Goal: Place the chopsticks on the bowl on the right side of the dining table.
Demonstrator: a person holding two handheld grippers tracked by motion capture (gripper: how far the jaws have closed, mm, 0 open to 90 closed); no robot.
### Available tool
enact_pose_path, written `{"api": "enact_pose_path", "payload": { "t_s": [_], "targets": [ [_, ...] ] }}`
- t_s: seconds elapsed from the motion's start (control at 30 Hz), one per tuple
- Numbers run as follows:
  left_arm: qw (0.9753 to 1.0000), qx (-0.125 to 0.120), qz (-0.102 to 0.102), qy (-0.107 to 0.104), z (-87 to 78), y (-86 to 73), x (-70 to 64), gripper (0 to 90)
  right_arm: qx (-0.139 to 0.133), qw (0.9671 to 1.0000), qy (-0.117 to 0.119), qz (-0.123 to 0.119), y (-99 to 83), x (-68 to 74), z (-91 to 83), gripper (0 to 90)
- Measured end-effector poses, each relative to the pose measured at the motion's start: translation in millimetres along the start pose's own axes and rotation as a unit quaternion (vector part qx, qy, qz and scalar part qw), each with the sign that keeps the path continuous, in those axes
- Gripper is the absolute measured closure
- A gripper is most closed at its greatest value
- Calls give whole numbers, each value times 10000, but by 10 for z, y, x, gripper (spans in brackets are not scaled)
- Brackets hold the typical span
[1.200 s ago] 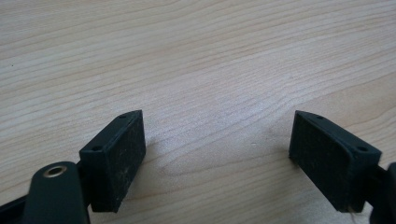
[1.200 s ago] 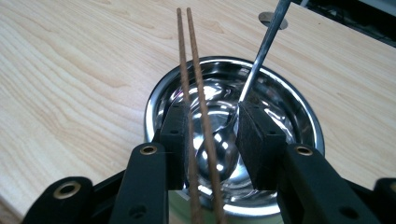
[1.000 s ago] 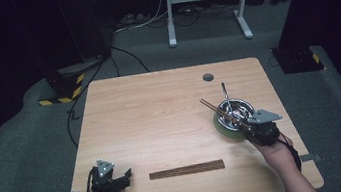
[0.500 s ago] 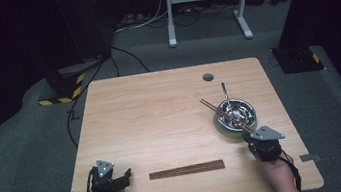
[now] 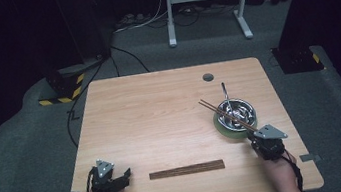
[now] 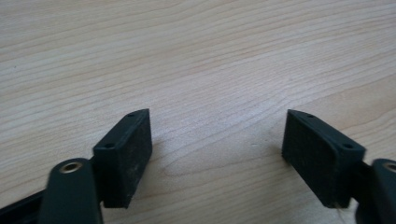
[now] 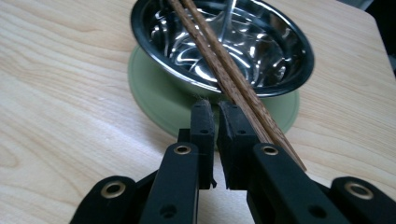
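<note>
1. Chopsticks (image 5: 227, 115), 2 of them, lie across the steel bowl (image 5: 236, 112) on the green plate (image 5: 224, 129), right of frame centre.
2. Right gripper (image 7: 215, 109) has its jaws nearly closed, empty, beside the chopsticks' near ends.
3. Left gripper (image 6: 215, 140) gapes wide over bare table (image 5: 160, 112), lower left.

The pale wooden table top (image 5: 162, 122) shows a fine, wavy grain under a smooth, low-sheen finish. The round steel bowl (image 7: 224, 44) is polished bright, its inside mirror-glossy with rippled reflections. It sits on a flat pale-green saucer (image 7: 154, 95) of smooth, matt look. The two brown wooden chopsticks (image 7: 219, 65) have a visible grain and a dull finish. The dark brown wooden strip (image 5: 187, 169) looks matt. The jaw pads (image 6: 133, 156) are matt black with a finely rough face.
</note>
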State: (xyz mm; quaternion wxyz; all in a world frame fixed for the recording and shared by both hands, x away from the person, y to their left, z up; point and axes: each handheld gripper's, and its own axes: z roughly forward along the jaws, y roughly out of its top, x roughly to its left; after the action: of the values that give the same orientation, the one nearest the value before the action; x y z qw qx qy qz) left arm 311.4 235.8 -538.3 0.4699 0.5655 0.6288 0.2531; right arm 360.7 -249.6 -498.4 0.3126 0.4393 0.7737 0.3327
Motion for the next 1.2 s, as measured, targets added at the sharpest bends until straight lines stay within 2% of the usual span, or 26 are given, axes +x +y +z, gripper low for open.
{"api": "enact_pose_path", "payload": {
  "t_s": [0.03,0.07,0.1,0.2,0.23,0.27,0.3,0.33,0.37,0.43,0.5,0.63,0.7,0.8,0.93,0.97,1.03,1.07,1.1,1.13,1.17,1.2],
  "targets": [
    [9999,59,116,-94,-13,1,9,305,-6,10000,-23,42,0,-7,1,837],
    [9999,2,79,-144,-3,2,-7,339,-14,10000,-44,40,1,-27,3,836],
    [9997,106,181,-153,-4,19,-5,382,-18,10000,-64,48,0,-50,5,835],
    [9999,52,106,-110,12,129,-45,471,-1,9998,-134,159,-8,-115,8,831],
    [9999,-11,13,-168,8,196,-67,476,-6,9999,-128,97,-12,-158,11,828],
    [9996,-136,-103,-230,22,268,-117,472,14,9998,-154,161,-14,-178,15,823],
    [9993,-195,-30,-320,29,341,-162,456,2,9997,-164,195,-15,-205,23,819],
    [9989,-249,84,-401,35,409,-222,444,-5,9996,-159,232,-16,-239,25,818],
    [9979,-385,116,-516,60,473,-307,440,-32,9994,-136,303,-14,-274,28,817],
    [9965,-472,273,-634,113,584,-483,442,-80,9993,-142,329,-5,-343,31,816],
    [9936,-655,503,-768,182,660,-685,457,-93,9992,-128,358,0,-395,47,814],
    [9881,-930,862,-875,360,643,-1006,477,-85,9992,-132,371,0,-451,65,811],
    [9878,-852,935,-903,462,613,-1150,491,-131,9992,-128,355,-2,-487,63,810],
    [9891,-813,724,-995,619,576,-1330,496,-135,9991,-155,364,-7,-524,59,809],
    [9920,-513,511,-1032,848,548,-1478,521,-146,9994,-142,296,-13,-572,67,808],
    [9923,-402,500,-1056,903,544,-1504,522,-160,9993,-140,300,-11,-579,68,807],
    [9935,-266,279,-1075,1019,540,-1564,513,-164,9993,-152,293,-1,-578,67,804],
    [9933,-169,265,-1113,1077,541,-1568,507,-172,9994,-155,274,5,-579,71,804],
    [9939,-201,166,-1068,1137,537,-1586,504,-159,9993,-152,286,10,-576,75,803],
    [9941,-207,233,-1040,1194,528,-1597,502,-166,9995,-148,243,16,-584,86,803],
    [9939,-248,171,-1058,1238,522,-1621,503,-167,9995,-138,246,24,-590,98,802],
    [9938,-189,174,-1083,1256,522,-1628,502,-167,9994,-137,260,32,-589,106,802]
  ]
}}
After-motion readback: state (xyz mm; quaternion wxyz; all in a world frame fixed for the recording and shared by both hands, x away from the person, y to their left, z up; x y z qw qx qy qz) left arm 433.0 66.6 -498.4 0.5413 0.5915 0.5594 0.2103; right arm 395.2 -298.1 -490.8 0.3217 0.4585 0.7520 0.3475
